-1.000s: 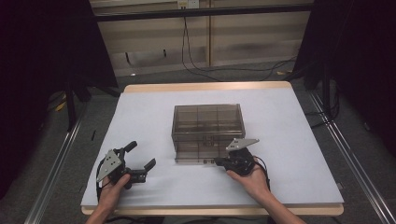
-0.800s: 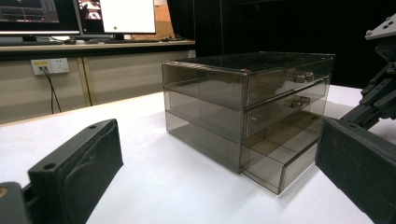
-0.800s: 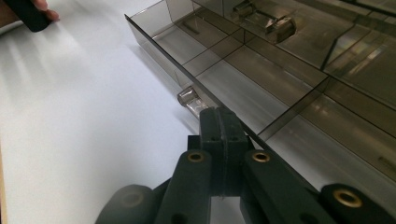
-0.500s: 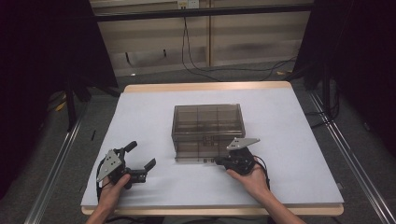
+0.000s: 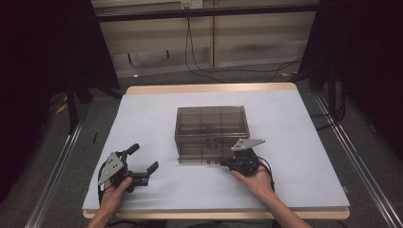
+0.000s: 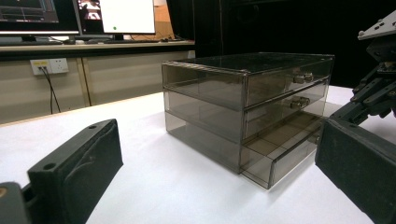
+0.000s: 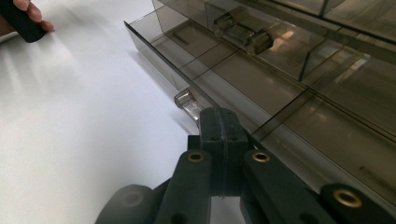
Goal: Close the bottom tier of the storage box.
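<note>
Pinching my right gripper point(image 7: 219, 135) flat against the bottom drawer point(image 7: 261, 88) front beside its clear knob point(image 7: 187, 100), I see barely any shift since a second ago: the drawer stays slightly out of the smoky cabinet point(image 5: 211, 130) at frame centre. My left gripper point(image 5: 142, 166) idles wide open, lower left. Whether any drawer edge is caught is hidden.

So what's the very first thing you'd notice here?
The smoky see-through drawer box in the middle of the white table, with its bottom drawer pulled partly out. Next, the right gripper at that drawer's front, jaws pressed together, and the left gripper open at the table's near left.
</note>
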Motion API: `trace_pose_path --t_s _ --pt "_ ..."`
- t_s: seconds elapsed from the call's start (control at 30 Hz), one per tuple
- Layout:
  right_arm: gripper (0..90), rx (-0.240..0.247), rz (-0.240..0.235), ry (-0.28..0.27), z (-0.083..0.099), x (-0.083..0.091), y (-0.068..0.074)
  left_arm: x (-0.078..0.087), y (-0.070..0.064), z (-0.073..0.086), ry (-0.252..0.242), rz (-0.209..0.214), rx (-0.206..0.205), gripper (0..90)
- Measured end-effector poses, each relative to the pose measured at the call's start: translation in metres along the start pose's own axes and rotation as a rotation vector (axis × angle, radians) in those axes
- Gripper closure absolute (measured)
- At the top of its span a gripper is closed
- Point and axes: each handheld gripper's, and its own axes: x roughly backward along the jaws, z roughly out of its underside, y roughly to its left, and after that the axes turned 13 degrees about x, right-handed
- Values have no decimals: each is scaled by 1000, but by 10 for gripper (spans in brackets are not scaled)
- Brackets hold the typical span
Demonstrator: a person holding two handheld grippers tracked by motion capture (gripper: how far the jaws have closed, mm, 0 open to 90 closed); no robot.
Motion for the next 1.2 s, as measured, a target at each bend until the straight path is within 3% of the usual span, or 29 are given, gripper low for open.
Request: trace_pose_path --t_s 1.2 --pt "900 -10 36 -2 1 0 -11 0 0 0 1 1 -1 5"
